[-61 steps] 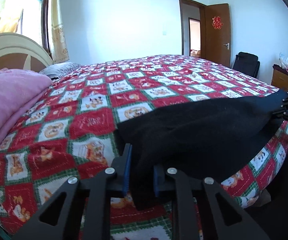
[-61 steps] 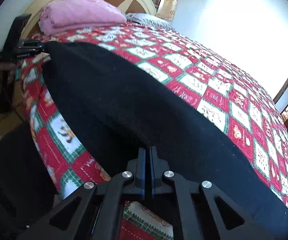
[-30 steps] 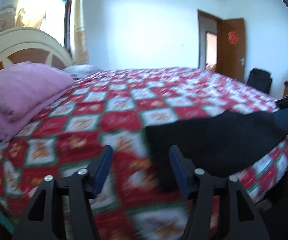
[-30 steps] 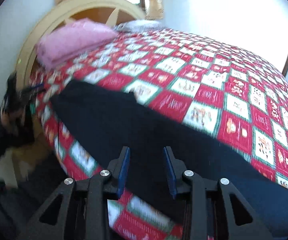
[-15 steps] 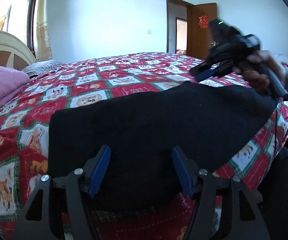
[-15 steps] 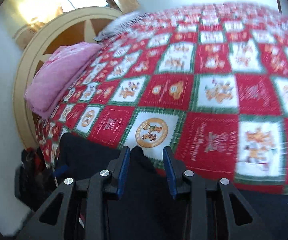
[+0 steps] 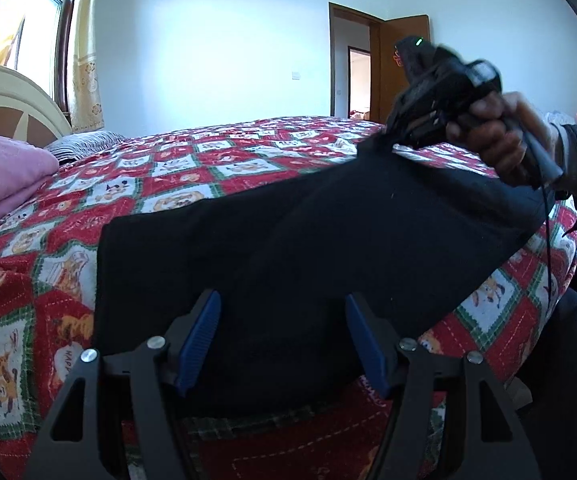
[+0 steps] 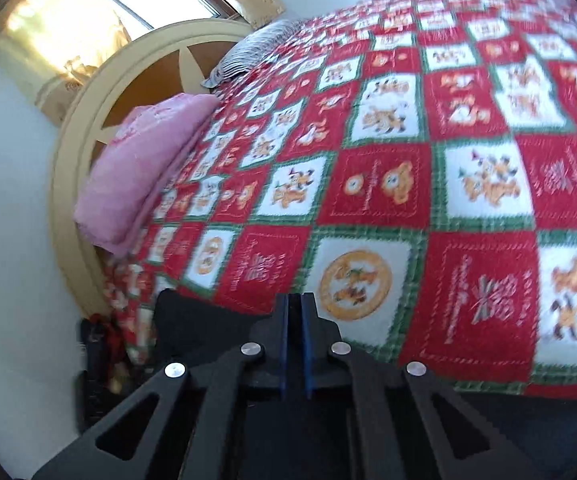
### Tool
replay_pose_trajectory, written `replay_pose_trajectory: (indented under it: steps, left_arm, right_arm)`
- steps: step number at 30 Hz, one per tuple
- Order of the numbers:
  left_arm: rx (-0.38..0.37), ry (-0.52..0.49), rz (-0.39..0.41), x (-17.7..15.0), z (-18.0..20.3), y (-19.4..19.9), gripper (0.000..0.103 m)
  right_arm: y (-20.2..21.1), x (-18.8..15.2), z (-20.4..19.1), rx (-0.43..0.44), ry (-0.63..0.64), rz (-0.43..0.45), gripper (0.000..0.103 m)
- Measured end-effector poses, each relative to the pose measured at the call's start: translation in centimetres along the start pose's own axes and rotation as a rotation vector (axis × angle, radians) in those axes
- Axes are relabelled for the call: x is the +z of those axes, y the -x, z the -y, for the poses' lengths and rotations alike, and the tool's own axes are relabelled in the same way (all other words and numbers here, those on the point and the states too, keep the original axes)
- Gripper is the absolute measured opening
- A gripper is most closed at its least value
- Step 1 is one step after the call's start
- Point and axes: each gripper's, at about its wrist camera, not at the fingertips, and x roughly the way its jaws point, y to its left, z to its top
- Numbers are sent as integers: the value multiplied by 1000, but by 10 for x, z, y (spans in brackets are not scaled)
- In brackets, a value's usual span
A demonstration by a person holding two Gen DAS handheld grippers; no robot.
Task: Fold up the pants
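Observation:
The black pants (image 7: 308, 240) lie along the near edge of a bed with a red, white and green patchwork cover (image 7: 192, 176). My left gripper (image 7: 282, 340) is open, its blue pads on either side of the near hem, low over the cloth. My right gripper (image 7: 388, 136) shows in the left wrist view, held in a hand at the far right, pinching the pants' far edge and lifting it. In the right wrist view my right gripper (image 8: 294, 320) is shut with black cloth (image 8: 208, 320) under its fingers.
A folded pink blanket (image 8: 144, 168) and a striped pillow (image 8: 248, 56) lie by the cream headboard (image 8: 88, 128). A window with curtains (image 7: 80, 60) is at the left. A brown door (image 7: 400, 64) stands open at the back right.
Both grippers let go of the pants and opened. My right gripper then swung over the far edge and shut on it, lifting it. My left gripper stays open over the near hem.

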Motion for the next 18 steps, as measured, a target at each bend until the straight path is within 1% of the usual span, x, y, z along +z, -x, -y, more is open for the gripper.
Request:
replay_pose_trajectory:
  steps: [2,3,5,6,7,9,11,13,17,18]
  left_arm:
    - [1,-2,0,0,1,1,69]
    - [-1,-1,-1,0,0,0,69]
    - [-1,1,-4,0,0,1,69]
    - [3,2,-6,1,0,1,69]
    - [5,5,-8,2,1,1,69]
    - [18,15,-15,5,2,5,72]
    - [19,18,-17,7,5,8,75]
    - [9,21,-13,11,8,12,76]
    - [-17,-10,-8,24,25,15,76]
    - [-32,-21,-4,29,31,15,76]
  right_arm:
    - [-19,-2,9,-28,-17,-28,5]
    - [-24,-5,13,-36,-21,-25,5]
    - [-23,-3,16,-20,-24,-8,6]
    - [-21,-3,16,-16,-28,-5,9]
    - [-15,-4,17,-11,-31,-6,19]
    - [2,-9,17,-25,-20,13,31]
    - [30,-18,23,-55,13,43,31]
    - [57,-28,37,-75,10,68,31]
    - [128,-58,83,-154,-48,133,31]
    - [149,-68,97,-189,-68,151,31]
